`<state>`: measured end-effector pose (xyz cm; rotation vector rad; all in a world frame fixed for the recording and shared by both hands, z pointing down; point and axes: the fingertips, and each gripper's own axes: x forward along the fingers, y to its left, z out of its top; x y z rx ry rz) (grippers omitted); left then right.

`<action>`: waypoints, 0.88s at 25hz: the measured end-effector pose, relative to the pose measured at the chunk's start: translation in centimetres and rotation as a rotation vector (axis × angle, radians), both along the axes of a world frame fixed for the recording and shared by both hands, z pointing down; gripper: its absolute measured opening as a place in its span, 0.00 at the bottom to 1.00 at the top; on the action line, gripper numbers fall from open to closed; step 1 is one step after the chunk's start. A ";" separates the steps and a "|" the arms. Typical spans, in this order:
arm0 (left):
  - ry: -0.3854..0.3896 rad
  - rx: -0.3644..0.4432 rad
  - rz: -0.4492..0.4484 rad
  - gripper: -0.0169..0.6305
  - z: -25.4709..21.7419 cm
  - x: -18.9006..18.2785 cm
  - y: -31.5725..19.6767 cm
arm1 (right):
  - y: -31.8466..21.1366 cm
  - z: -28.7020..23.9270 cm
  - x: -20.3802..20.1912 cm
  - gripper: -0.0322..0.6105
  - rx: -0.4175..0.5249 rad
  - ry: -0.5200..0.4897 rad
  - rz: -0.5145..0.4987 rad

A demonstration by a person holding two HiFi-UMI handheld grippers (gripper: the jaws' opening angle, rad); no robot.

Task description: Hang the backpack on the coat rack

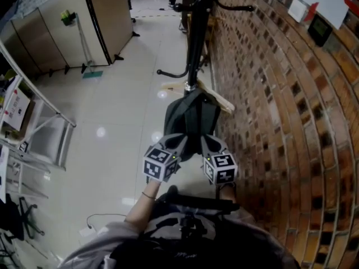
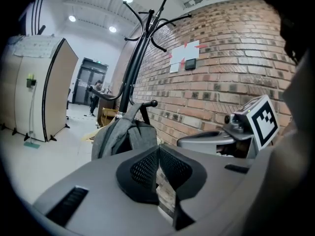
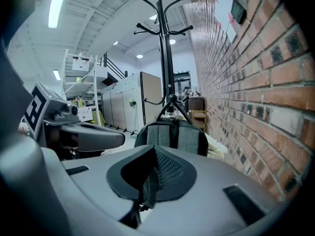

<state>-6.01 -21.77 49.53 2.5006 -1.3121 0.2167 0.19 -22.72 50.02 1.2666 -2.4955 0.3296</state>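
A dark grey backpack (image 1: 192, 116) sits on the floor against the foot of the black coat rack (image 1: 197, 32), with its shoulder straps facing me. It shows ahead in the left gripper view (image 2: 123, 132) and in the right gripper view (image 3: 172, 134), a short way beyond the jaws. The rack's pole and curved hooks (image 2: 138, 58) (image 3: 165, 48) rise above it, bare. My left gripper (image 1: 178, 139) (image 2: 157, 154) and right gripper (image 1: 209, 140) (image 3: 152, 154) are held side by side just short of the pack's lower end. Both are shut, with nothing visible between the pads.
A brick wall (image 1: 280, 94) runs close along the right. Pale wooden boards (image 1: 216, 97) lie at the wall behind the rack. A beige partition (image 1: 67, 32) stands at the far left, a metal shelf frame (image 1: 39, 128) nearer left, and a cable (image 1: 95, 220) lies on the tiled floor.
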 end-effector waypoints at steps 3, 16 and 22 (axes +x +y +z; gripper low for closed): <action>0.004 -0.003 -0.042 0.03 0.2 0.8 1.4 | 1.4 0.6 0.8 0.07 -0.007 0.008 -0.033; -0.033 -0.010 -0.132 0.03 1.3 4.7 5.4 | 5.4 1.0 5.1 0.07 -0.014 -0.023 -0.084; -0.043 -0.009 -0.139 0.03 1.2 5.5 6.2 | 6.2 1.0 5.1 0.07 -0.013 -0.023 -0.113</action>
